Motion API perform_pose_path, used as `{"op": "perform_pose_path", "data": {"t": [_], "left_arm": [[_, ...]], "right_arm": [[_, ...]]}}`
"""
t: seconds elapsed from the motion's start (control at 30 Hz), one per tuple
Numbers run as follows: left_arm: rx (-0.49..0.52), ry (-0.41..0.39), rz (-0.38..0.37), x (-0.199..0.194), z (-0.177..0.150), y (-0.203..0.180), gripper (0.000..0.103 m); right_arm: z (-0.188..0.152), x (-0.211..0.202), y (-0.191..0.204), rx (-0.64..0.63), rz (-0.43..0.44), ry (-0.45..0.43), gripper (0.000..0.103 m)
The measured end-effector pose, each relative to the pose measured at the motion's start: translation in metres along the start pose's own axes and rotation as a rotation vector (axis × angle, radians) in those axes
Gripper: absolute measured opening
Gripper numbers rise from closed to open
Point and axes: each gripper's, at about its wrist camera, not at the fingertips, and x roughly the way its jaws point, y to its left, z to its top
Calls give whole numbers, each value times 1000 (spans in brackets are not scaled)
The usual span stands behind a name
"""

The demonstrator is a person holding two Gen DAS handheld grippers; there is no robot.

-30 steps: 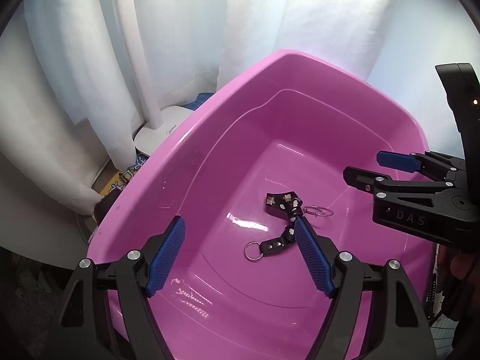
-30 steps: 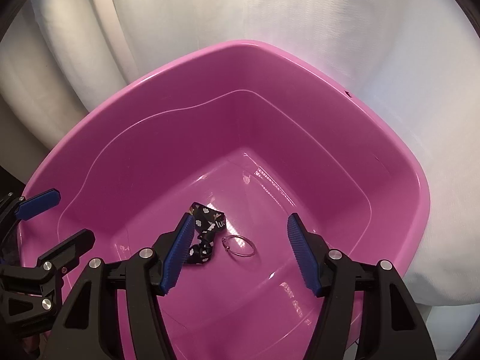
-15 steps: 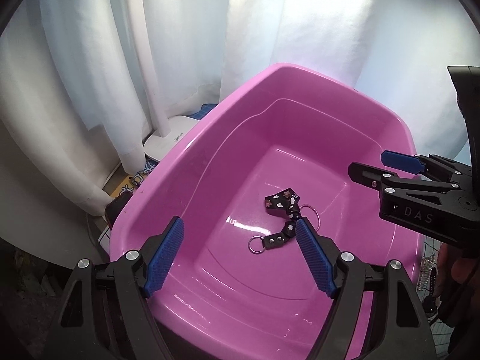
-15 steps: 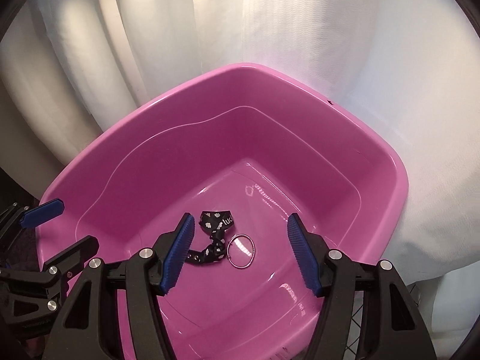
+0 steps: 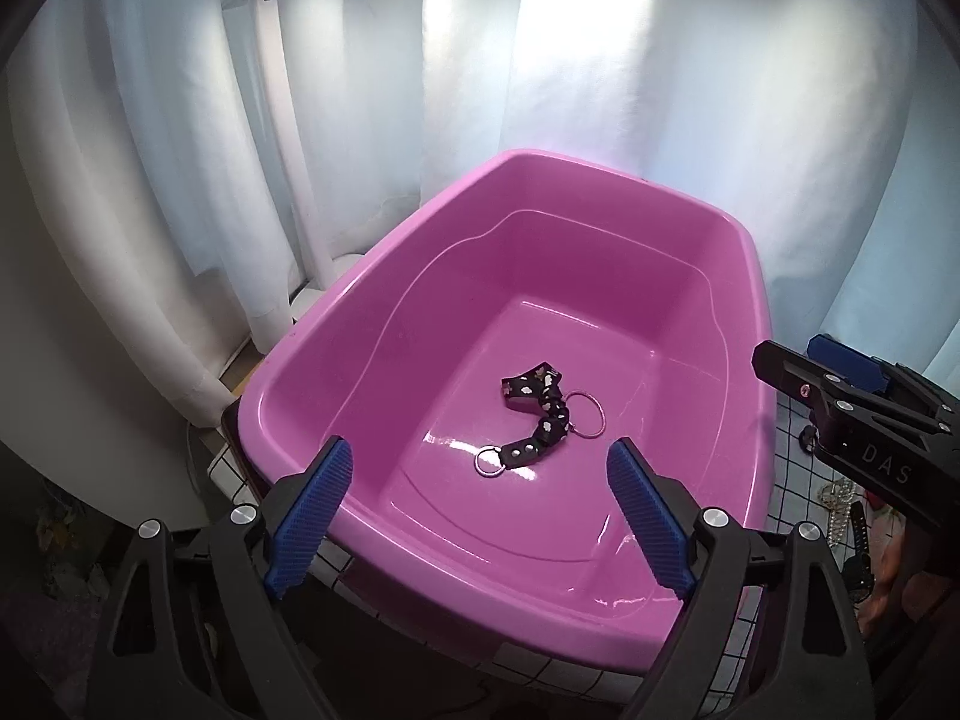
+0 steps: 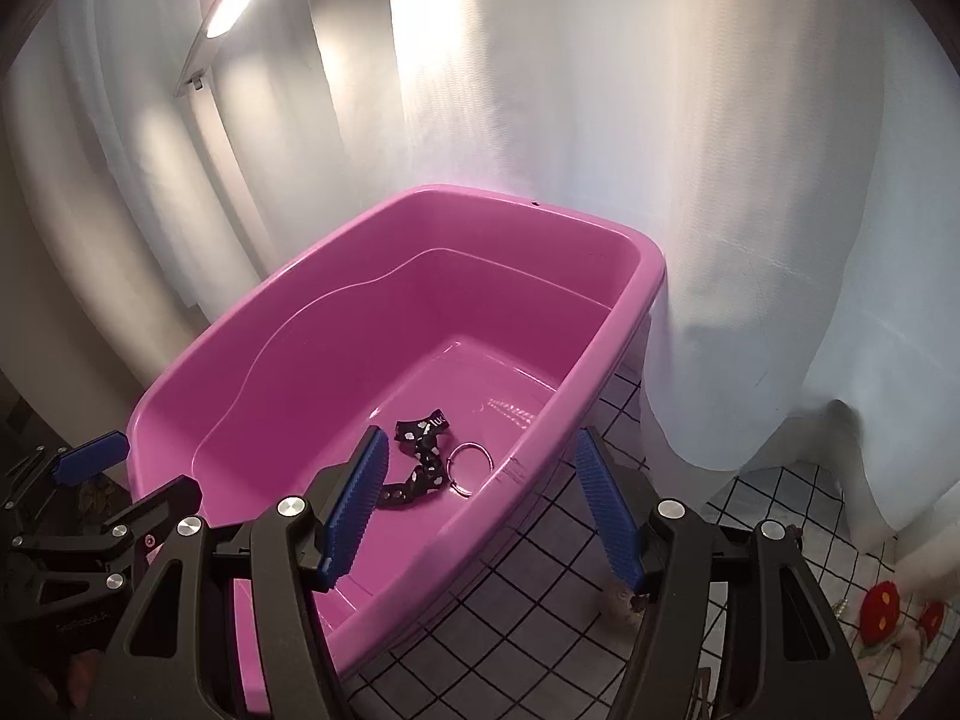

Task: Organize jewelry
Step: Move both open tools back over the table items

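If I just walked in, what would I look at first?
The big pink tub would grab you first, sitting on a checkered cloth in front of white curtains. Down on its floor lies a black spotted strap with silver rings. Nearest the cameras, the left gripper and right gripper both gape open with blue pads, holding nothing.

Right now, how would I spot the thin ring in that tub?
Find the pink plastic tub on the grid-patterned cloth. A black spotted strap lies on its floor. The thin ring lies loose beside it, larger and finer than the small metal ring on the strap's end.
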Motion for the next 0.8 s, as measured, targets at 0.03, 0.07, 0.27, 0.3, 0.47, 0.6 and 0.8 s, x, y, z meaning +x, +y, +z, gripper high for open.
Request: {"op": "perform_pose_path", "data": {"t": [0.03,0.07,0.27,0.3,0.47,0.6,0.8], "left_arm": [[8,-1,-17,-3,-3,-6,86],[18,-2,-35,-6,-5,-14,86],[99,-27,-128,-27,-24,-69,87],[109,-30,-142,-30,-27,-79,87],[142,-26,-206,-40,-43,-131,88],[161,-6,-218,-41,-63,-177,88],[107,57,-229,-32,-103,-238,89]], "right_arm": [[-8,-9,-7,12,-10,-9,62],[-17,-20,-15,24,-19,-19,62],[-83,-78,-82,147,-114,-27,64],[-92,-88,-97,173,-136,-24,64],[-142,-136,-166,263,-260,-3,64],[-174,-168,-218,295,-310,15,64],[-222,-187,-289,298,-319,67,64]]}}
